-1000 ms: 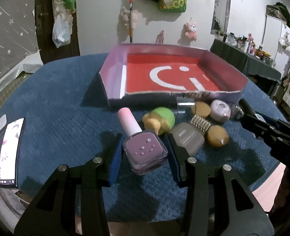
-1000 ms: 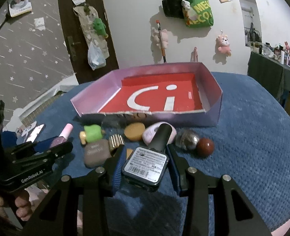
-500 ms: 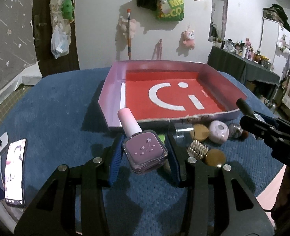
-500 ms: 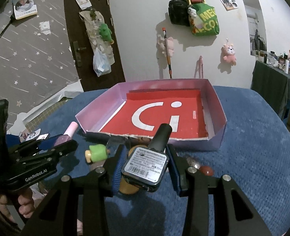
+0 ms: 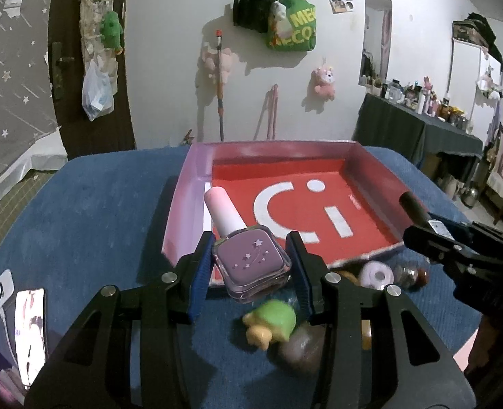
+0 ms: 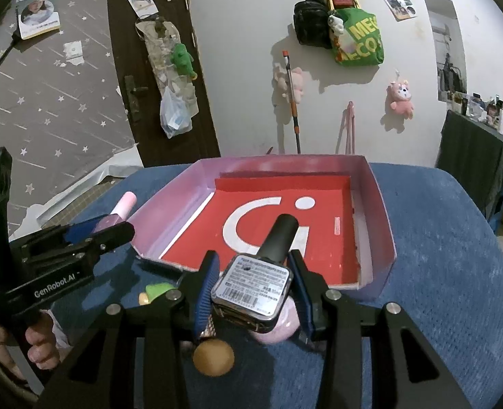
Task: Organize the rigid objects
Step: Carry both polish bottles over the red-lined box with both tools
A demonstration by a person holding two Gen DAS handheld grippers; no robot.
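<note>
Two grippers' fingers clamp polish bottles: left gripper point(image 5: 251, 266) star-printed, right gripper point(image 6: 251, 289) barcode-labelled.

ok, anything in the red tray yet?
No, the red tray shows only its bare printed floor; both nail polish bottles sit clamped outside it.

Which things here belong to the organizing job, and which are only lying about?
Job: purple nail polish bottle, black-capped bottle, red-bottomed tray, green toy, brown ball.
Lying about: phone, green bag, pink plush.
</note>
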